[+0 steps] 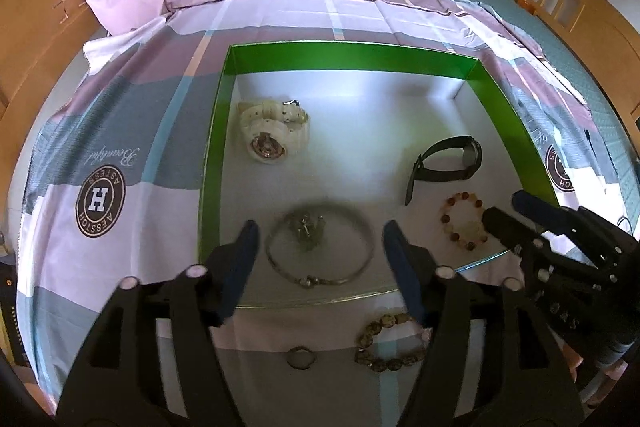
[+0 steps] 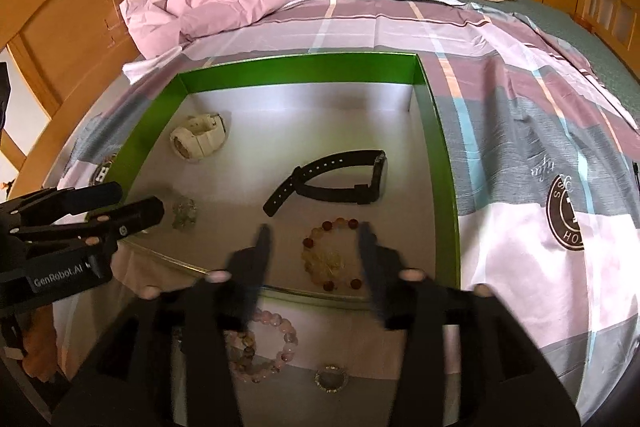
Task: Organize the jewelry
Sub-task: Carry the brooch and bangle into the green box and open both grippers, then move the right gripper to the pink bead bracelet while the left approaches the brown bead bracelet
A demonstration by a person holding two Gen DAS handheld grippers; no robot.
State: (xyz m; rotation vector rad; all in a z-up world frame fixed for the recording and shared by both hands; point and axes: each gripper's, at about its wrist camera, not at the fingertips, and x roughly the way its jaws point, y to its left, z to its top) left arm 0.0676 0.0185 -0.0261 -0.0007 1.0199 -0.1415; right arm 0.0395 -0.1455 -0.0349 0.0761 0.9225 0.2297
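The left gripper [image 1: 318, 239] hangs low over the near edge of the shallow green-walled cardboard box [image 1: 212, 155], jaws spread wide and empty, its blue-padded fingers [image 1: 246, 251] flanking the thin silver bangle with a cluster of charms [image 1: 320, 247] without touching it. The right gripper [image 2: 314, 241] is posed alike over the box's near right corner, jaws wide apart and holding nothing, either side of the amber-and-red beaded bracelet [image 2: 330, 255]. The left gripper's body reads "GenRobot.AI" in the right wrist view; the patchwork bedspread [image 1: 120, 247] carries round brown badges with a large "H" and ringed letters, seen upside down, plus script reading "Beautiful". Inside the box lie four pieces: one chunky white plastic watch [image 1: 272, 131] toward the far left corner, one black strap watch [image 1: 444, 163] toward the right wall, the bangle and the amber bracelet. On the bedspread just outside the near edge lie two more bracelets, a mottled brown stone-bead bracelet [image 1: 390, 345] and a pale pink bead bracelet [image 2: 276, 341], and two small metal rings: a plain one [image 1: 300, 359] and an ornate one [image 2: 331, 379].
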